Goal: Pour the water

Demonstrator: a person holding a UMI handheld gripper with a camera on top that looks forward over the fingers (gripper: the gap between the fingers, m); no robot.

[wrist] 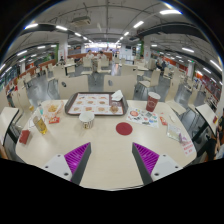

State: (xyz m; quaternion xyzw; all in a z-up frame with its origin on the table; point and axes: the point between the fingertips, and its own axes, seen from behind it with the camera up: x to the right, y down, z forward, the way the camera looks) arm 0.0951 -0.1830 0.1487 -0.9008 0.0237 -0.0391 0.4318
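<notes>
The claw is released, its two purple-padded fingers spread wide with nothing between them, above a smooth pale table. Beyond them lie a flat round red coaster, a small striped cup, a tall red cup and a rectangular tray.

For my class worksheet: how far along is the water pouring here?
Nothing looks done. The claw is open and empty, with the round red coaster just ahead of its fingers. The small striped paper cup and the tall red cup stand untouched on the white table. Grasping, pouring and setting down remain.
</notes>
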